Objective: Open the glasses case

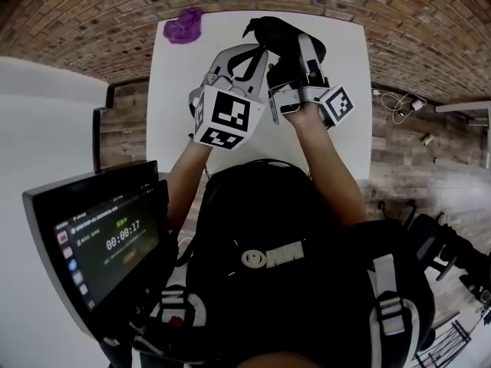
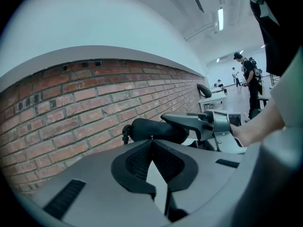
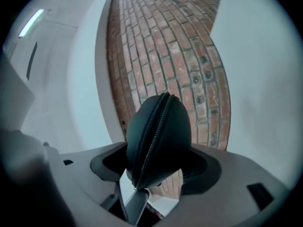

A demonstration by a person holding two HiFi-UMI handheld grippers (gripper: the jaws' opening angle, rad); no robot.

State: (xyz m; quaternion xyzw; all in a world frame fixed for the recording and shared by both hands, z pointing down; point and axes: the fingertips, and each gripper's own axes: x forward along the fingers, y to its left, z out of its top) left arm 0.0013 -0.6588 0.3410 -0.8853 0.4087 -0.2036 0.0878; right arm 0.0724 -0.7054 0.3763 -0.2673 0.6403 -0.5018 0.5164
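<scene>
Aloft, glasses case (image 1: 276, 33) clear of table (image 1: 173, 106)

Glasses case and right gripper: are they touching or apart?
Touching. The right gripper view shows the glasses case wedged between the jaws of the right gripper, with both pads pressing its sides.

One black oval zippered glasses case (image 1: 274, 31). Two grey plastic tools: the left tool (image 1: 259, 54) and the right tool (image 1: 294, 55). One purple crumpled cloth (image 1: 184, 26). One white rectangular counter (image 1: 178, 106). One black-framed screen (image 1: 100, 236).

bright even indoor light, strong fisheye warp, dark corners
</scene>
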